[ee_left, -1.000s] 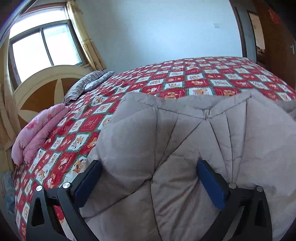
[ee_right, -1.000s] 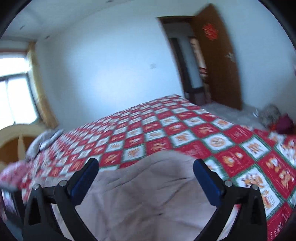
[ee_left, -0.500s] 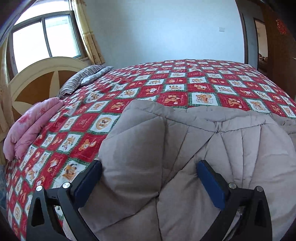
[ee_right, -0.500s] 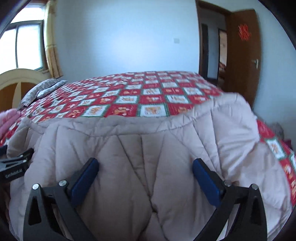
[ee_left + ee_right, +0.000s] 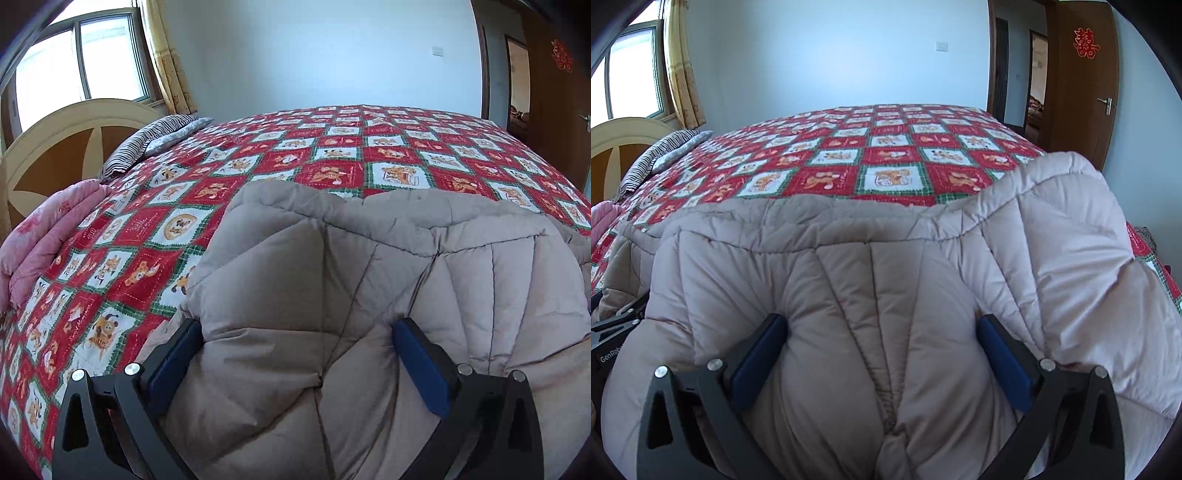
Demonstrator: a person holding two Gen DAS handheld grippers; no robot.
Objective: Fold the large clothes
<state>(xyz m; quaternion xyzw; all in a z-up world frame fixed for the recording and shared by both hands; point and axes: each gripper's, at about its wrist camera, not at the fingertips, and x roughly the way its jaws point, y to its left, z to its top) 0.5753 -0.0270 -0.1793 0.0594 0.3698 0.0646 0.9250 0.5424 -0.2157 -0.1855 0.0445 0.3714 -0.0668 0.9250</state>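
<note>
A large beige quilted padded garment [image 5: 388,280] lies on the near part of the bed; it also fills the lower half of the right wrist view [image 5: 879,280]. My left gripper [image 5: 297,354] has its jaws wide apart with a bulge of the garment between the blue pads. My right gripper [image 5: 881,350] stands the same way, wide, with bunched garment between its pads. Neither pair of pads presses the fabric together. The left gripper's black body [image 5: 613,332] shows at the left edge of the right wrist view.
The bed has a red, white and green patchwork cover [image 5: 332,162]. A striped pillow [image 5: 155,142] and a cream headboard [image 5: 70,136] are at the far left. A folded pink blanket [image 5: 40,236] lies at the left edge. A brown door [image 5: 1078,81] stands at the right.
The right gripper swung down from above the bed onto the garment, which now bulges between its pads. The left view dropped a little lower over the garment; its jaws stay wide.
</note>
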